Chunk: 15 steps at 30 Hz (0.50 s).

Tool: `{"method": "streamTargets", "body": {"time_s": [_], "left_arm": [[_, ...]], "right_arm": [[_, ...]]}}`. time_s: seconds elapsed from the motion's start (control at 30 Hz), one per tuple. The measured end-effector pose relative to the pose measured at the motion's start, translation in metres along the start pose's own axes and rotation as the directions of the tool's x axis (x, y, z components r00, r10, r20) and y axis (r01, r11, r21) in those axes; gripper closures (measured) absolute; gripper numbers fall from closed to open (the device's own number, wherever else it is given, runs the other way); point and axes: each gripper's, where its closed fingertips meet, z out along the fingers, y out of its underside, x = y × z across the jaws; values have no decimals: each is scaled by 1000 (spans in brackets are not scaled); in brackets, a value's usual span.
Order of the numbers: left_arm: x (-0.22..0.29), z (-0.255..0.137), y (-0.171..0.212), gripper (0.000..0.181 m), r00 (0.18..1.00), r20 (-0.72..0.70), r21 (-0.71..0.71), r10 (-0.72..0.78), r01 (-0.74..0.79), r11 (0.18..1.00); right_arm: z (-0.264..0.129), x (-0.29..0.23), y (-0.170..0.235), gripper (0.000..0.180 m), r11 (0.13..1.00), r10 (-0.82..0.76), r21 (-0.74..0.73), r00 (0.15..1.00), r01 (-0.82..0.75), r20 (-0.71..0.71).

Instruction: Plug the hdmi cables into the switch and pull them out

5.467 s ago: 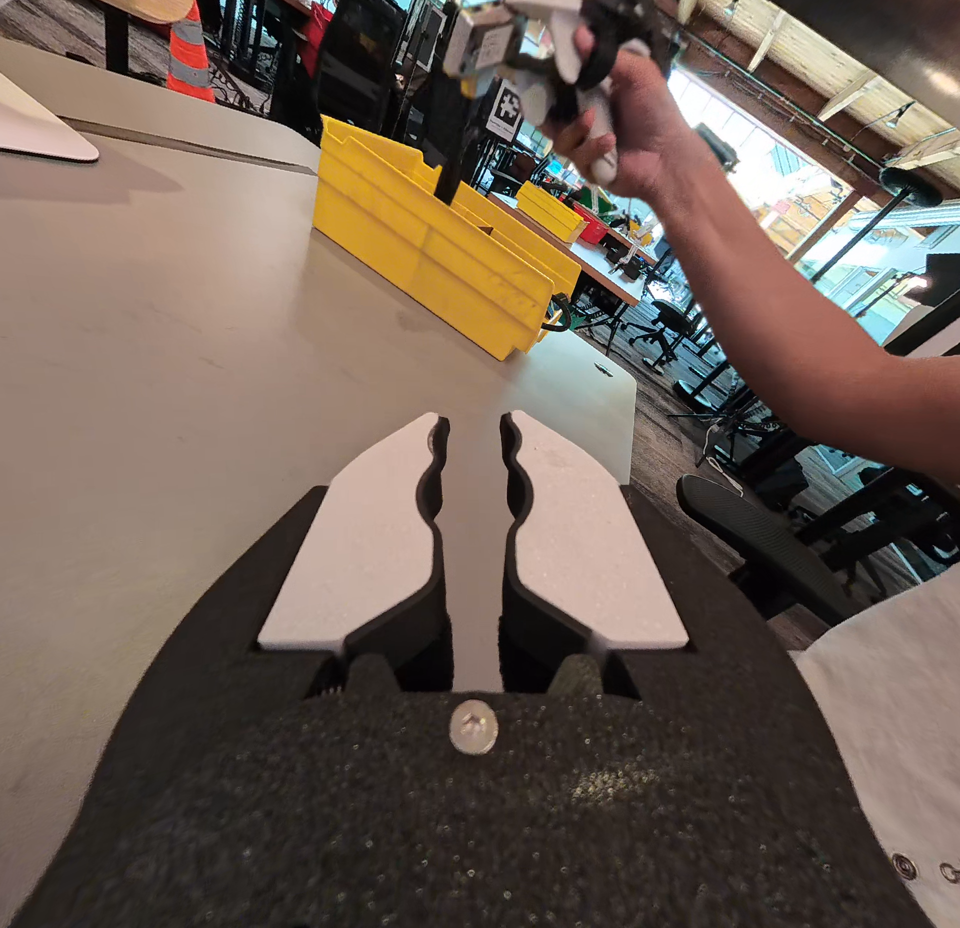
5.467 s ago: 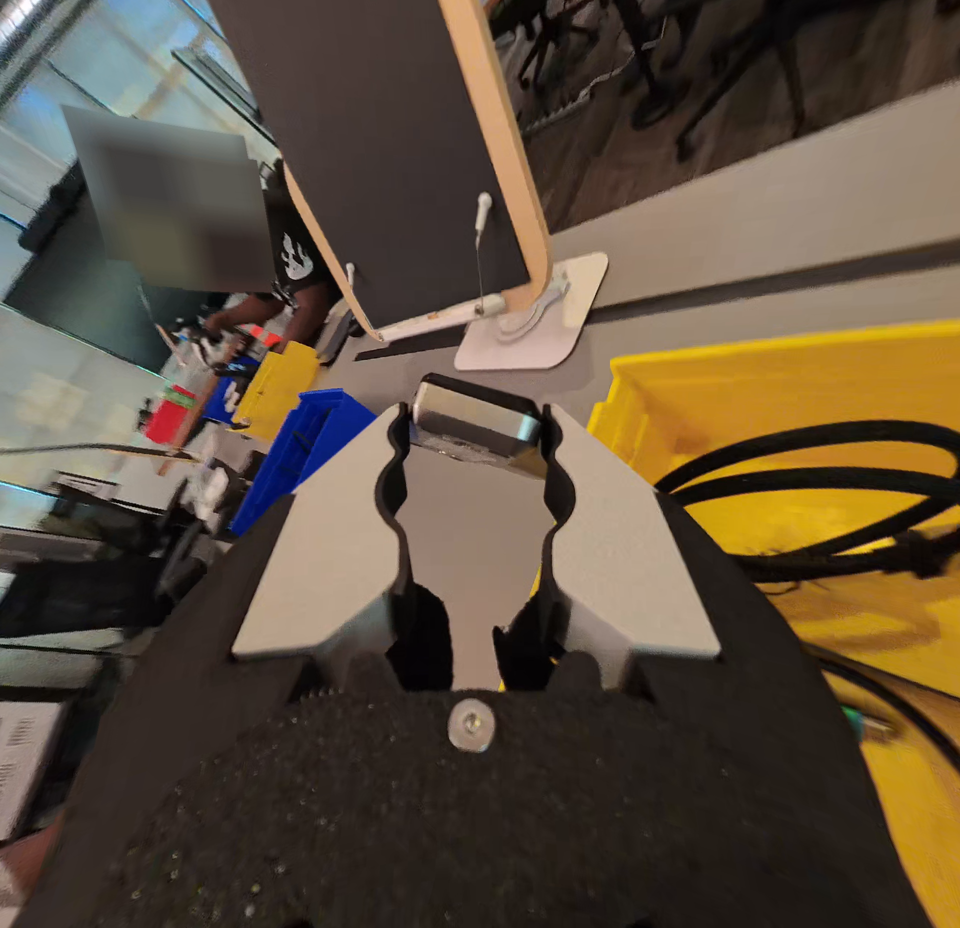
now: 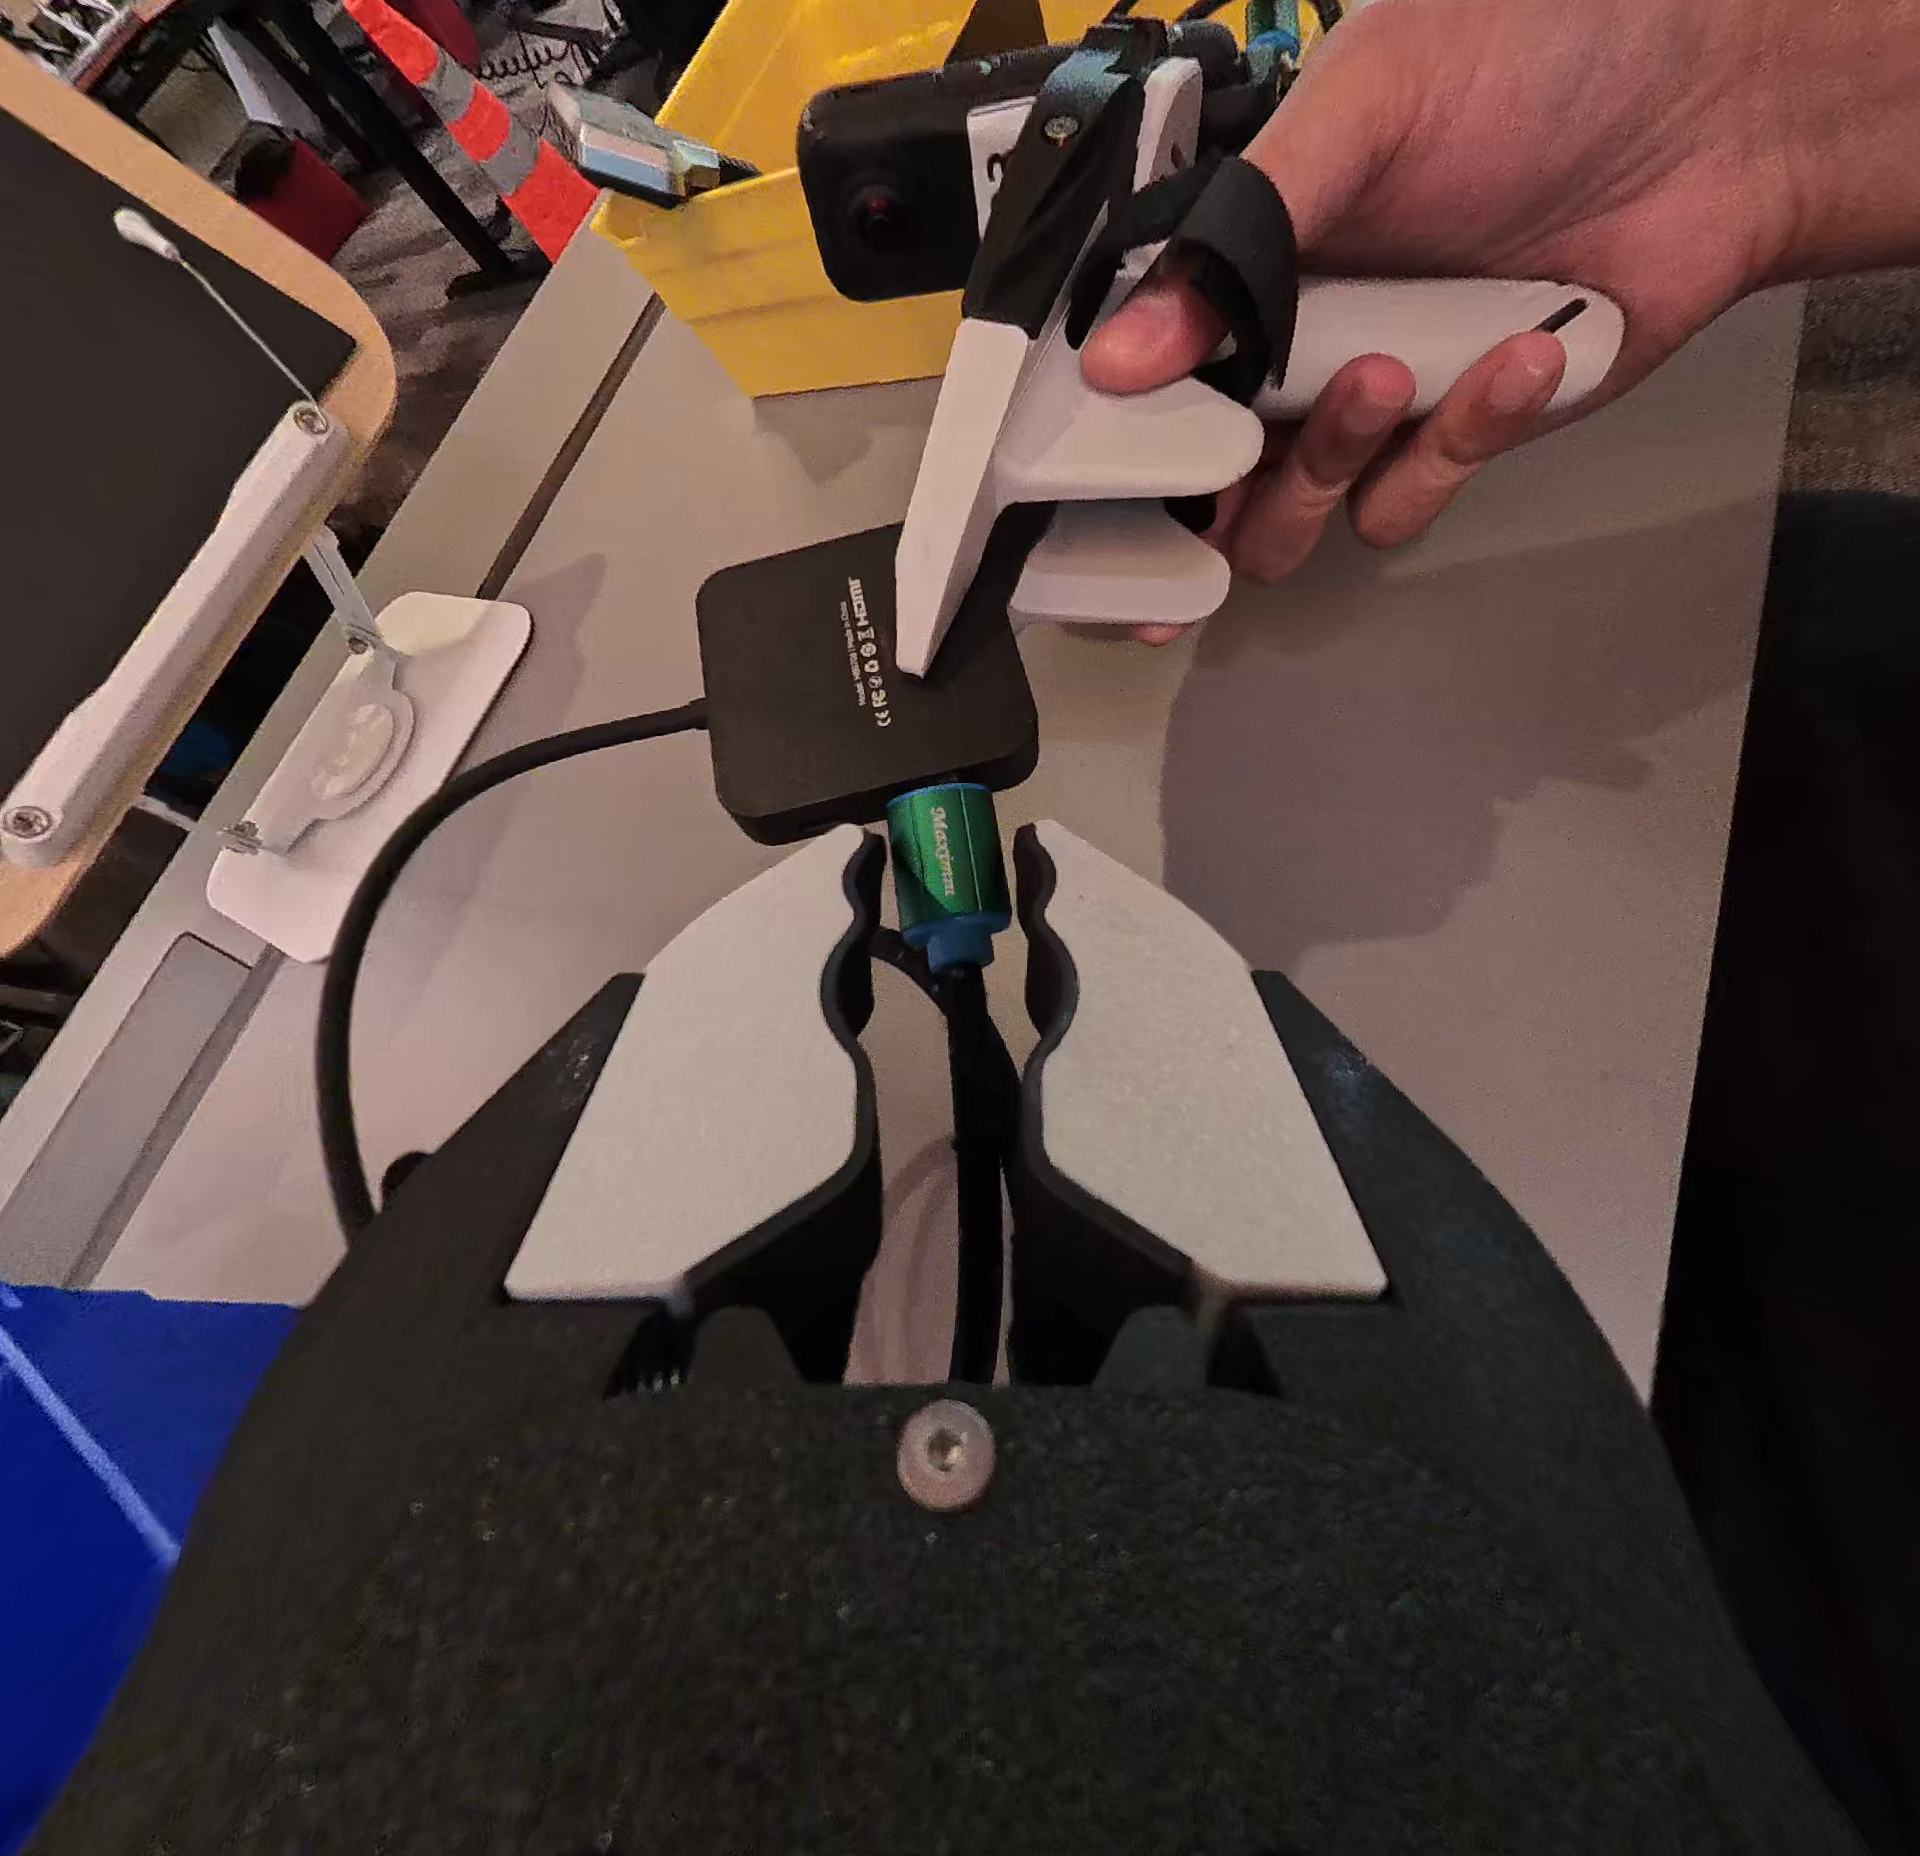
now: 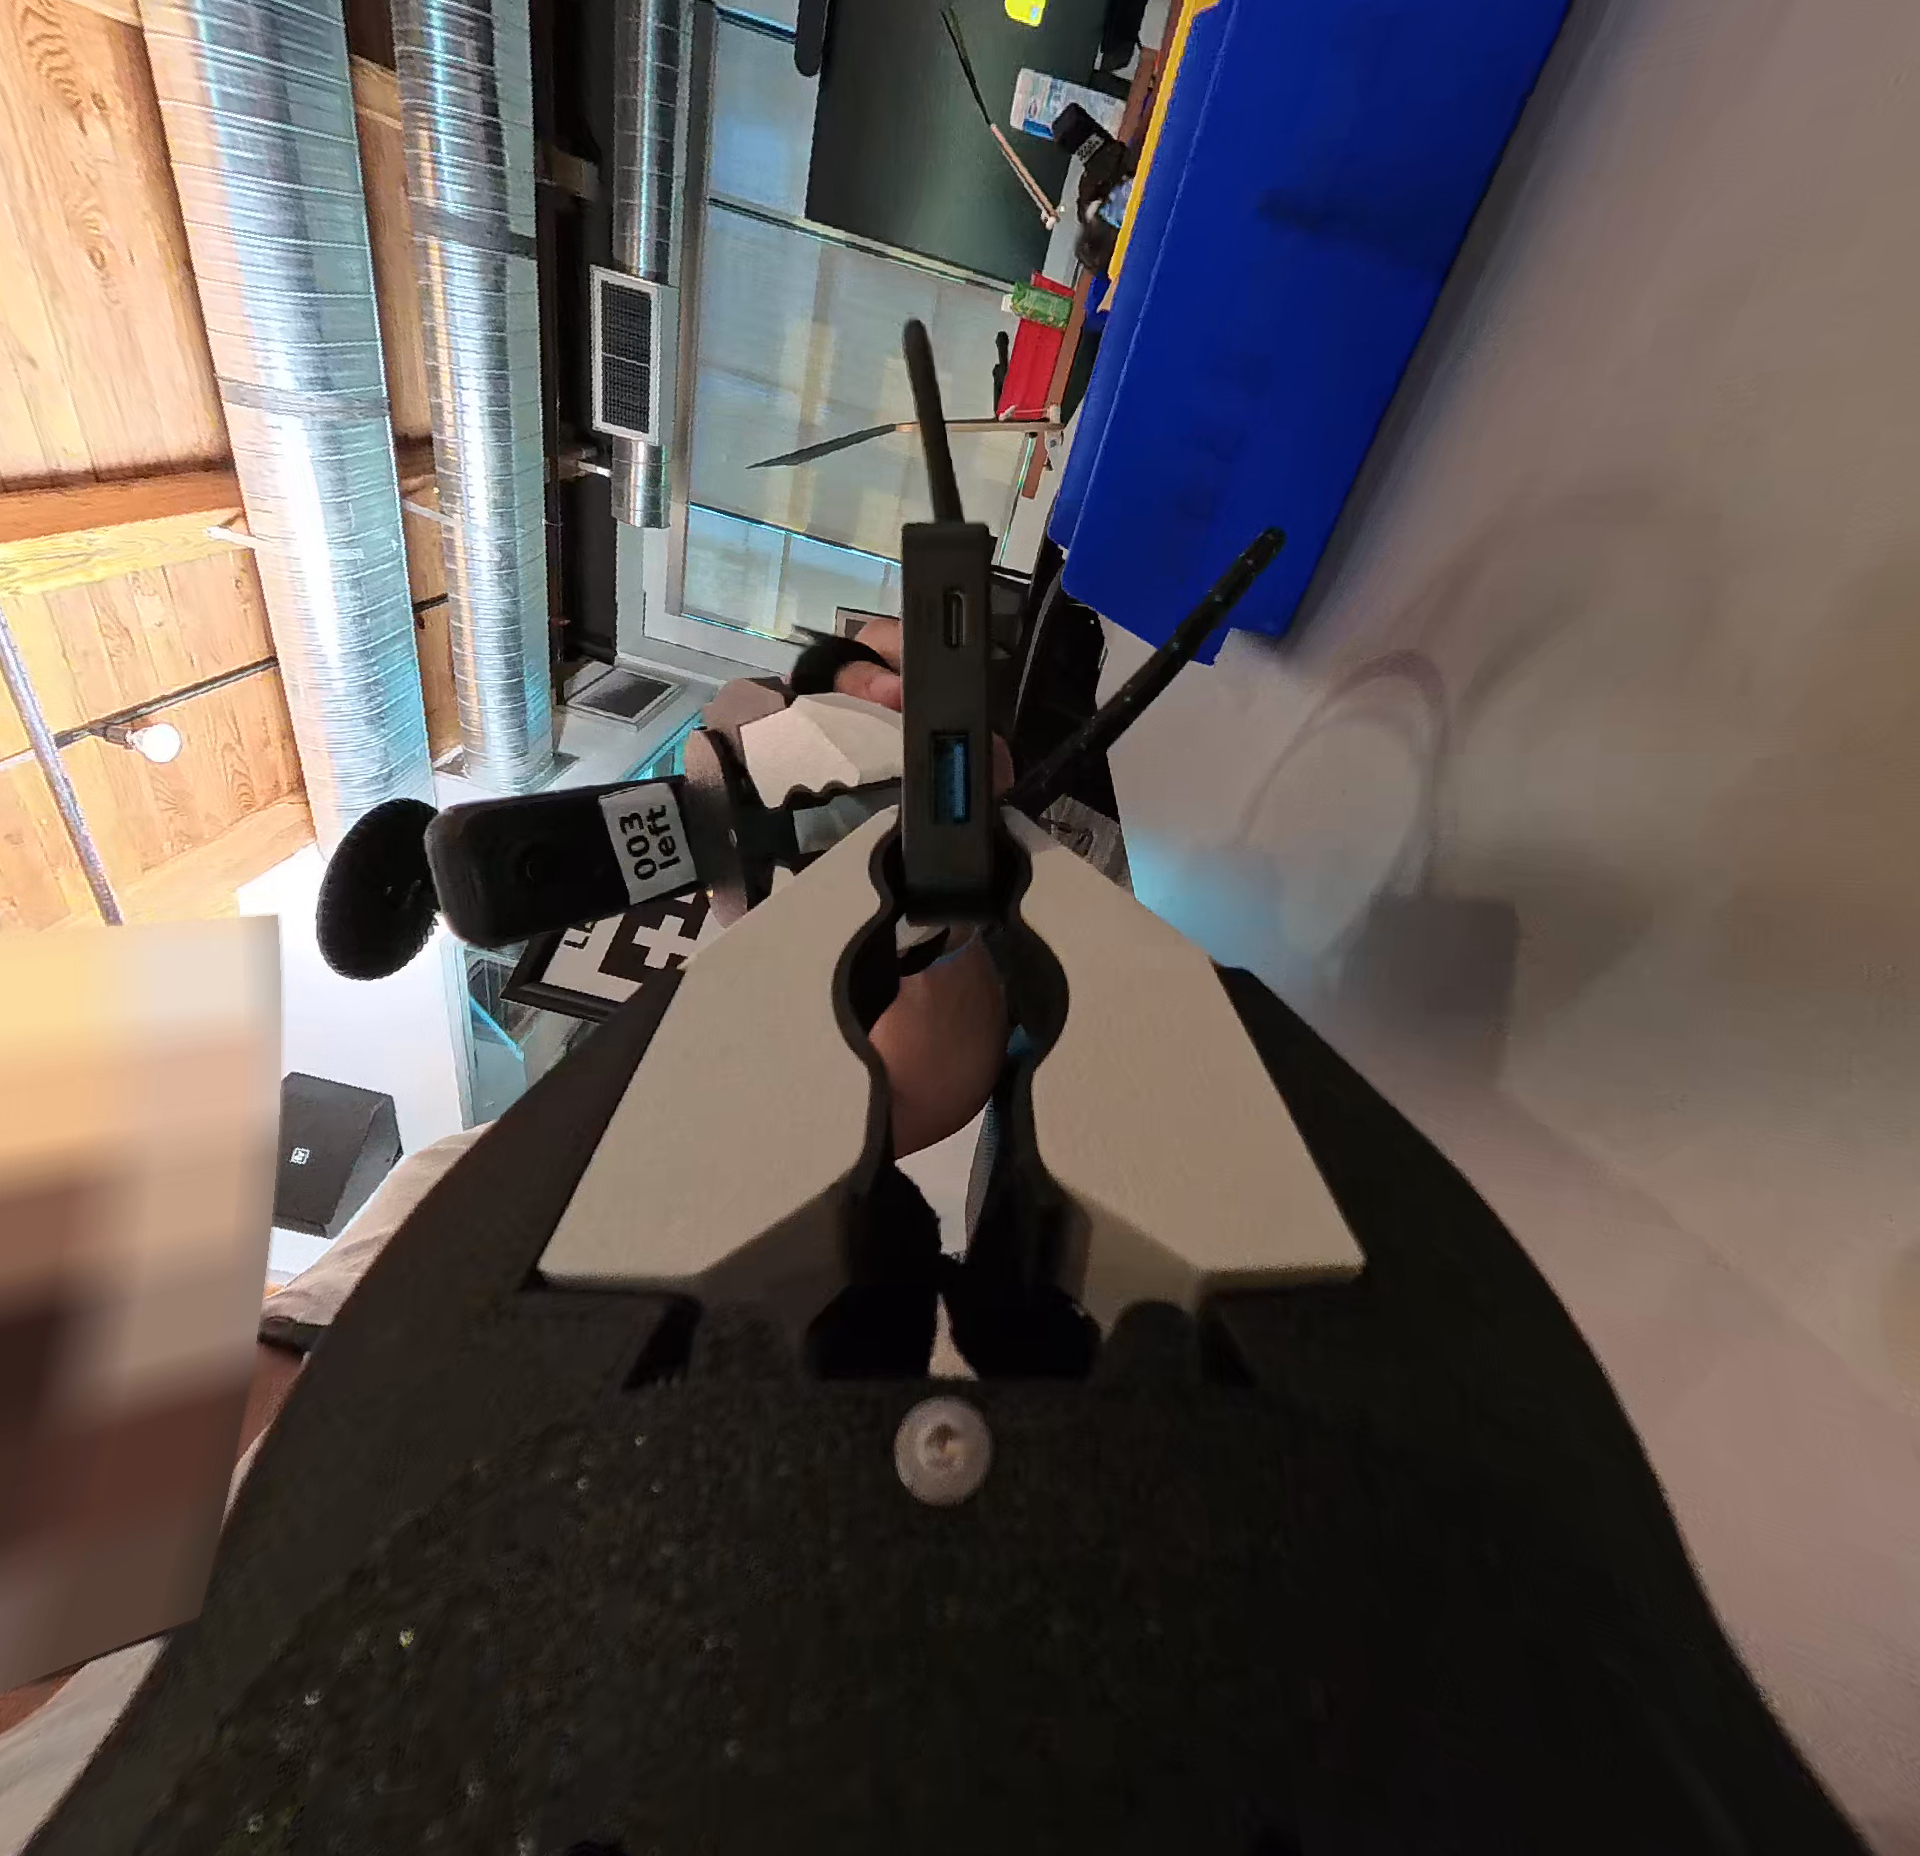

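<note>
The black HDMI switch (image 3: 862, 684) is held a little above the grey table (image 3: 1403, 767), with its own black cable (image 3: 416, 871) curving off to the left. My right gripper (image 3: 935, 643) comes in from the upper right and is shut on the switch. In the right wrist view the switch (image 4: 940, 726) is seen edge-on between that gripper's (image 4: 945, 861) fingertips. A green HDMI plug (image 3: 943, 876) sits in the switch's near port. My left gripper (image 3: 943, 850) is closed around the plug, and the plug's black cable runs back between the fingers.
A yellow bin (image 3: 790, 279) with cables stands behind the switch, and a silver connector (image 3: 644, 159) hangs over its rim. A blue bin (image 3: 73, 1443) is at the near left. A dark board on a white stand (image 3: 364, 726) is at the left. An orange cone (image 3: 488, 133) stands beyond the table. Less than 4 cm separates the two grippers' tips.
Earlier my left gripper was open and empty over the table; now it grips the green plug in the switch. My right gripper held a silver connector over the yellow bin; now it holds the switch.
</note>
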Motion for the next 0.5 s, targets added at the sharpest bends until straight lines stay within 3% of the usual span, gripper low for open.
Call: {"method": "streamTargets", "body": {"time_s": [0.27, 0.37, 0.43, 0.5], "left_arm": [[5, 3, 26, 159, 960, -102, -16, -262, 261, 965], [-3, 0, 27, 160, 930, -98, -18, -353, 353, 935], [-9, -1, 26, 160, 914, -79, -8, -399, 399, 917], [-14, -1, 30, 160, 906, -46, -21, -421, 420, 907]], "right_arm": [[9, 12, 6, 166, 1000, 20, -3, 1000, -20, -16], [15, 7, -1, 163, 982, -174, 54, 982, 178, -77], [17, 4, -10, 157, 892, -420, 71, 878, 446, -231], [18, -1, -15, 138, 678, -677, -2, 623, 735, -393]]}}
